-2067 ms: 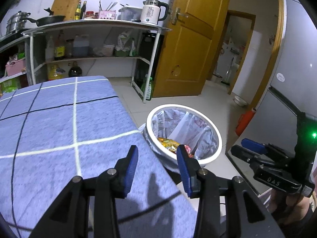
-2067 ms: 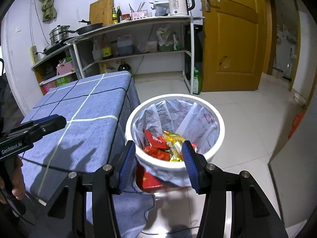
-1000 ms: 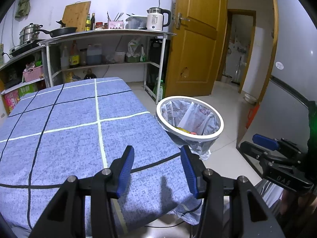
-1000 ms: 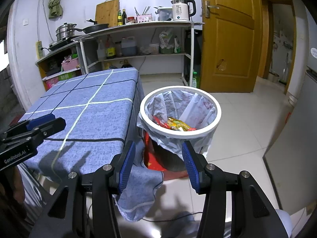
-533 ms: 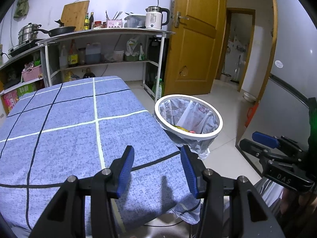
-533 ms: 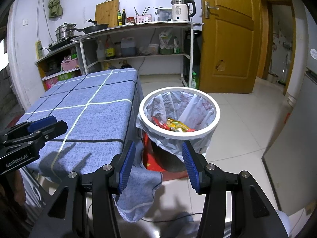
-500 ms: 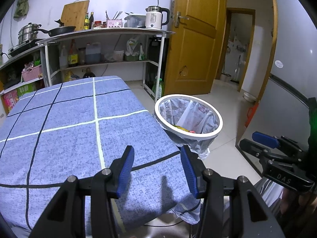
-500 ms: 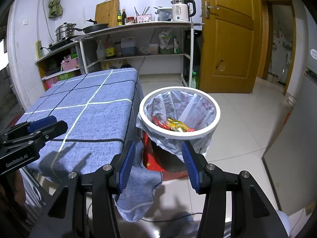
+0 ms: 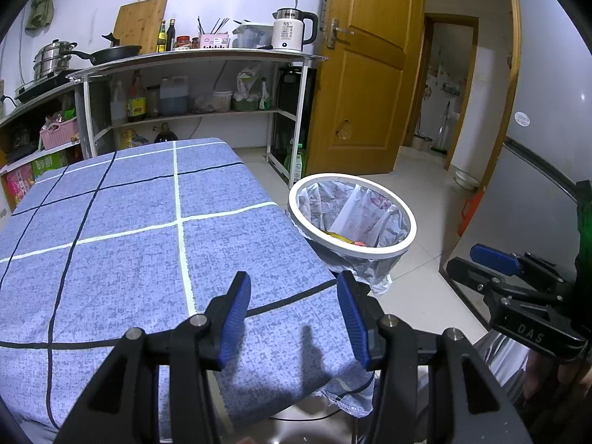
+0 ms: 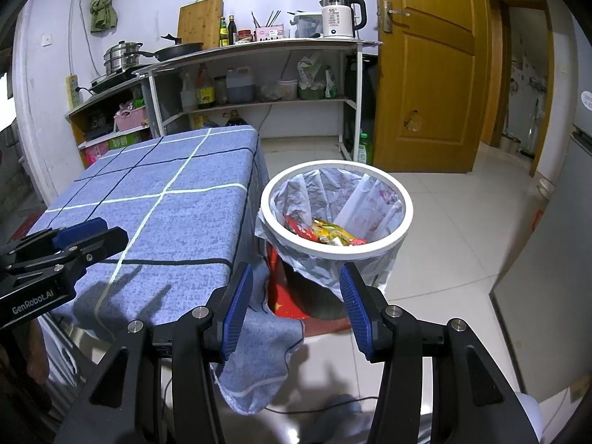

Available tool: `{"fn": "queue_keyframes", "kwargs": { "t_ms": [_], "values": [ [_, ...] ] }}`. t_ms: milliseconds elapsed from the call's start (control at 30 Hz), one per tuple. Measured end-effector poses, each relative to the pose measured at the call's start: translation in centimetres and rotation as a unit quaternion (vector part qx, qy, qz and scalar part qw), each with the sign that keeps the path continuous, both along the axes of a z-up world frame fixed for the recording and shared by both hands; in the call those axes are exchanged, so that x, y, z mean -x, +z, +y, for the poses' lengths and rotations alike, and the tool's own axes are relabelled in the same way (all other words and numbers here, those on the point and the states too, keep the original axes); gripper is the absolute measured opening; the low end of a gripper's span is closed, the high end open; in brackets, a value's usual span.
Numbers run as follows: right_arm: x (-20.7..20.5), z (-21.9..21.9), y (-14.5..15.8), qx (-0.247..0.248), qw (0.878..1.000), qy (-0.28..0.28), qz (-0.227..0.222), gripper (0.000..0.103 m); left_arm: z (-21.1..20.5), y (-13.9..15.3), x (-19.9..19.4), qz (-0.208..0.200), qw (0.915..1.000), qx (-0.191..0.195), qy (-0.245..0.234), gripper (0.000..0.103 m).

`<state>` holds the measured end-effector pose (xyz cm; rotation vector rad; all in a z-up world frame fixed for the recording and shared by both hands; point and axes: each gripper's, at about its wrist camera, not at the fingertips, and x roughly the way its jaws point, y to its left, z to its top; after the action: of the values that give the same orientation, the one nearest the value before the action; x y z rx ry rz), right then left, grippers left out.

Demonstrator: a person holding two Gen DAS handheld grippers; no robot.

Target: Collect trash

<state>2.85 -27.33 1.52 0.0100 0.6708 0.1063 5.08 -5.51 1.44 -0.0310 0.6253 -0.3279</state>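
Both my grippers, left (image 9: 294, 318) and right (image 10: 296, 307), hang open and empty; the bin (image 10: 405, 222) with the wrappers (image 10: 325, 235) stands beside the table (image 10: 177, 222), nearer my right.

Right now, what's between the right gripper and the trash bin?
In the right wrist view, only the hanging corner of the blue tablecloth and bare floor tiles lie between the open, empty right gripper and the trash bin.
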Motion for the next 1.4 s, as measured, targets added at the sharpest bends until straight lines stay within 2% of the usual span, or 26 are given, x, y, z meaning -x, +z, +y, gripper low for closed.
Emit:
{"fn": "queue_keyframes", "kwargs": {
  "t_ms": [1133,1400],
  "values": [
    [-0.15,0.23,0.14,0.000,1.000,0.002,0.000,0.050,-0.06,-0.10,-0.03,0.008,1.0000,0.002,-0.004,0.051],
    [-0.12,0.23,0.09,0.000,1.000,0.002,0.001,0.050,-0.18,-0.06,0.01,0.001,0.9999,-0.010,0.003,0.051]
  ]
}}
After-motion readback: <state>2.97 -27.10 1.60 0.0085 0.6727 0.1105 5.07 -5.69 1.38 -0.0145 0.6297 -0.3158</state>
